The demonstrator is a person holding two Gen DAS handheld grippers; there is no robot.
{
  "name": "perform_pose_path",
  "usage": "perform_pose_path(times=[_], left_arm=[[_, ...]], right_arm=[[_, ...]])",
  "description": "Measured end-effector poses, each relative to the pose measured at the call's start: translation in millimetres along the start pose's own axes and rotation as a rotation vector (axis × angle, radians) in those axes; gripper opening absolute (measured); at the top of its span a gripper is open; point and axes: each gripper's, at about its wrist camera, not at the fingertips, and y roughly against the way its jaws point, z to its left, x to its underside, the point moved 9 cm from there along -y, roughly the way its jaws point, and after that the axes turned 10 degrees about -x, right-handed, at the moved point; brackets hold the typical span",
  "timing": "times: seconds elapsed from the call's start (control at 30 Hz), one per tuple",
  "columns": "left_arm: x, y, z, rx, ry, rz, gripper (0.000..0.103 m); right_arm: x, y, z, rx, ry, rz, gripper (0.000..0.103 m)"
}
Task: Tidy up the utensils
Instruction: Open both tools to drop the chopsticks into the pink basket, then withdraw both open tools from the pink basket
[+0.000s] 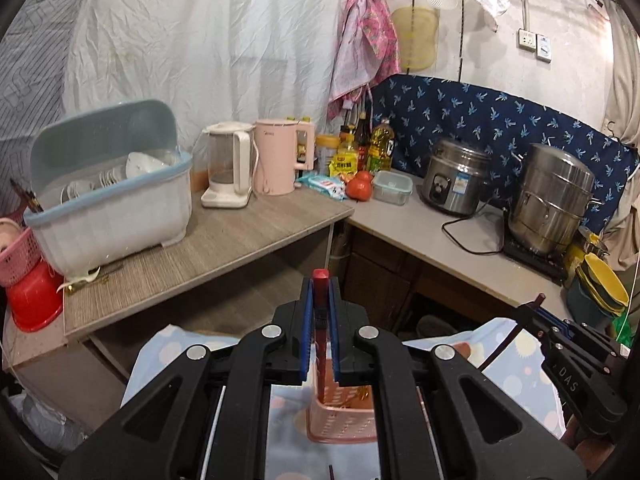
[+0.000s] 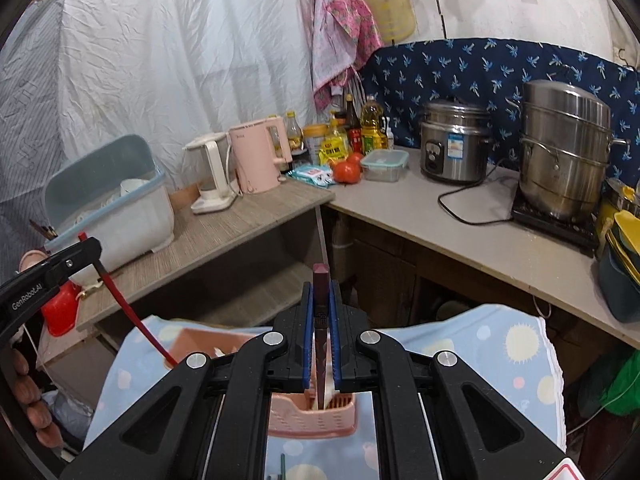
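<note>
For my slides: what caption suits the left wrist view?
Left gripper shut on a red chopstick, its lower end in the pink basket.

Wood-grain counter [image 1: 224,240]: lidded dish bin [image 1: 108,200] with bowls, clear kettle [image 1: 228,168] beside pink kettle [image 1: 276,160]. Corner: oil and sauce bottles [image 1: 368,144], wipes pack [image 1: 324,186], two tomatoes [image 1: 360,188], lidded food box [image 1: 392,187]. Grey counter [image 2: 460,232]: rice cooker [image 2: 454,144], steel steamer pot [image 2: 564,148] on a hotplate. Pink apron [image 2: 340,28] hangs against the white sheet [image 2: 180,48].
</note>
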Motion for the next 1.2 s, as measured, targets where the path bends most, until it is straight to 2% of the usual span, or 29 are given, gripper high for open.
perform_pose_path(times=[0.07, 0.13, 0.17, 0.2, 0.23, 0.27, 0.37, 0.73, 0.93, 1.2], left_arm=[[7.4, -0.3, 4.3, 0.000, 0.008, 0.012, 0.007], [12.9, 1.6, 8.1, -0.004, 0.015, 0.013, 0.009], [16.1, 3.6, 10.3, -0.008, 0.016, 0.012, 0.012], [18.2, 5.2, 12.0, -0.012, 0.018, 0.013, 0.024], [21.1, 7.2, 15.1, -0.025, 0.025, 0.013, 0.040], [21.9, 10.3, 16.4, -0.030, 0.032, 0.009, 0.044], [27.0, 16.6, 21.0, -0.043, 0.044, 0.007, 0.053], [62.1, 51.7, 39.4, -0.059, 0.063, 0.031, 0.056], [101.1, 73.6, 45.2, -0.057, 0.056, 0.069, 0.056], [175.6, 95.9, 45.7, -0.050, 0.039, 0.165, 0.056]], right_arm=[[7.5, 0.4, -5.9, 0.016, 0.000, 0.008, 0.007], [14.2, 4.4, -12.7, 0.039, -0.004, 0.002, 0.013], [16.7, 6.9, -15.6, 0.051, -0.009, -0.003, 0.026], [18.8, 12.1, -18.9, 0.060, -0.016, -0.016, 0.046], [19.5, 16.4, -20.7, 0.067, -0.020, -0.029, 0.053], [19.9, 21.5, -22.8, 0.075, -0.025, -0.046, 0.057], [23.8, 34.5, -25.6, 0.081, -0.030, -0.058, 0.058], [63.1, 83.6, -14.9, 0.064, -0.031, -0.054, 0.059], [108.2, 108.4, -5.4, 0.051, -0.032, -0.010, 0.059], [171.9, 132.7, 6.7, 0.039, -0.042, 0.065, 0.059]])
